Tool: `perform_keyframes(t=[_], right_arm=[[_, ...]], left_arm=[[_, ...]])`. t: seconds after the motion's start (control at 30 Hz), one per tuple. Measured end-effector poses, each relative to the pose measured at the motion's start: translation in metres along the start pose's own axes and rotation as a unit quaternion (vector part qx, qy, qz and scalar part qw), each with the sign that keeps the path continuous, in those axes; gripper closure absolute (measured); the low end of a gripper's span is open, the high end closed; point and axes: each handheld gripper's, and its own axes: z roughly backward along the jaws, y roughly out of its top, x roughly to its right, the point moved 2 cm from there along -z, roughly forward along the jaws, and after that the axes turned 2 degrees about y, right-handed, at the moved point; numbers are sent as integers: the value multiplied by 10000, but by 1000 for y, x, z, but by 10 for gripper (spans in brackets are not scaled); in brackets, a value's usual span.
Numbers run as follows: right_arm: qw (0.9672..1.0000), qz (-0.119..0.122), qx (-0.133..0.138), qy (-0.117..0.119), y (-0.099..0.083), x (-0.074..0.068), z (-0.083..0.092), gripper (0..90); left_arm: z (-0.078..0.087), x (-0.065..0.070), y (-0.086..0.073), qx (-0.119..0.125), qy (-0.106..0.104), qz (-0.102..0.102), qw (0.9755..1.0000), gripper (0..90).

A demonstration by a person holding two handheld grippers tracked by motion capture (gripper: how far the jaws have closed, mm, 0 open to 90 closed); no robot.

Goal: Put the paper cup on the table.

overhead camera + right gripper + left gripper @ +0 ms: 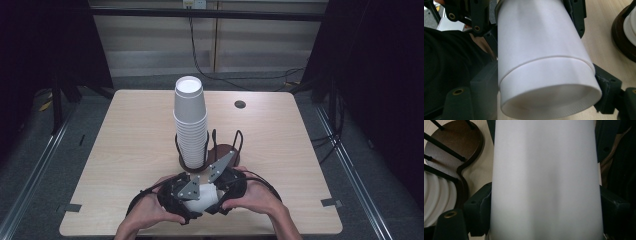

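Near the table's [125, 150] front edge, 2 nested cups [204, 196] are clamped from opposite sides by the left gripper [192, 200] and right gripper [216, 197], just before the stack [190, 125] in its holder [227, 150], with bare tabletop either side.

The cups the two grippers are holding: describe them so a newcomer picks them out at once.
On the wooden table, look at the near edge, in front of the dark wire holder with its tall cup stack. Two nested white cups lie sideways between the left gripper and right gripper, unlike the upright stack.
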Motion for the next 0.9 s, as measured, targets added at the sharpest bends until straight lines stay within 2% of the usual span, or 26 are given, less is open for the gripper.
perform_keyframes(t=[0.17,0.3,0.37,0.43,0.6,0.77,0.8,0.9], right_arm=[[10000,-14,-1,26,-1,0,1,224],[10000,-35,50,-25,-1,-1,3,225],[10000,-37,91,-17,-1,-1,5,226],[9999,-36,115,-35,-2,-1,7,230],[9999,-35,162,-29,-2,2,8,235],[9998,-25,174,-12,-1,2,8,237],[9998,-53,167,-17,0,2,9,237],[9998,-70,175,-10,0,2,9,238]], left_arm=[[0,-1,-1,84,-19,-20,10000,161],[1,-2,-2,268,-25,-46,9996,148],[2,-3,-3,403,56,-66,9991,141],[3,-4,-3,548,22,7,9985,139],[5,-6,-4,594,85,55,9982,132],[10,-7,-8,797,103,-6,9968,136],[10,-6,-8,877,126,37,9961,136],[12,-7,-9,947,134,-33,9954,135]])
